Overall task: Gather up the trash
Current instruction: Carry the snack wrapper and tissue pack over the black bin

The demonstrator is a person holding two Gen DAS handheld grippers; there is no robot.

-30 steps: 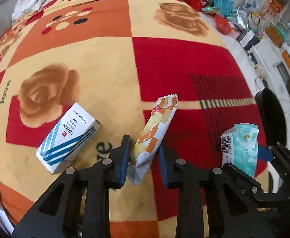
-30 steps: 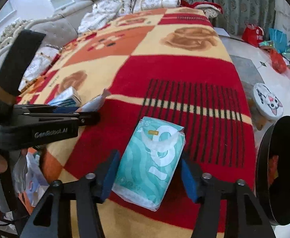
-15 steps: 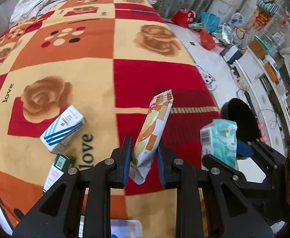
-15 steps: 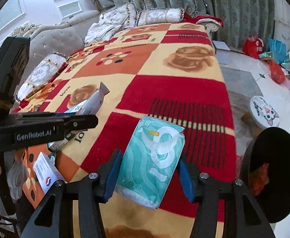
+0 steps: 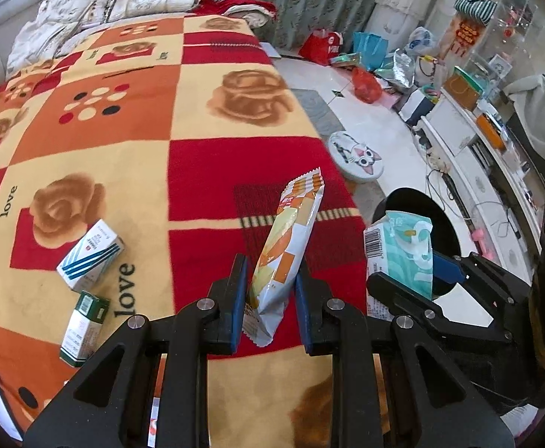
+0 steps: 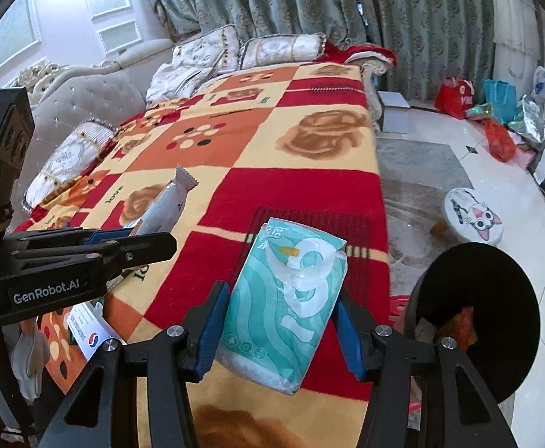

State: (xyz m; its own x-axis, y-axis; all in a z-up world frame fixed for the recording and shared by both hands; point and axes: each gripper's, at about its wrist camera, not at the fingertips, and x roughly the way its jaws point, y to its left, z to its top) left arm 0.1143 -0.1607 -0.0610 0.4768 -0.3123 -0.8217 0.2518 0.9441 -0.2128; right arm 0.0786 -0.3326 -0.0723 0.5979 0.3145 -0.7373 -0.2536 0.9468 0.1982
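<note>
My left gripper (image 5: pixel 270 291) is shut on an orange-and-white snack wrapper (image 5: pixel 287 246), lifted clear of the patterned blanket (image 5: pixel 123 149). The right gripper (image 6: pixel 280 321) is shut on a teal tissue pack (image 6: pixel 283 306), also held above the blanket. In the left wrist view the tissue pack (image 5: pixel 403 246) hangs in front of a black trash bin (image 5: pixel 414 209) at the bed's right edge. From the right wrist view the bin (image 6: pixel 477 317) is at lower right with some trash inside, and the wrapper (image 6: pixel 168 205) sticks up from the left gripper (image 6: pixel 153 246) on the left.
A blue-striped white box (image 5: pixel 89 254) and a green-and-white box (image 5: pixel 84 324) lie on the blanket at left. More packets (image 6: pixel 89 332) sit near the bed's near edge. A cat-face stool (image 5: pixel 358 156), bags and a white cabinet (image 5: pixel 477 156) crowd the floor at right.
Both grippers have risen and drawn back from the blanket with their items; the wrapper and tissue pack now hang higher, and the bin and floor show more.
</note>
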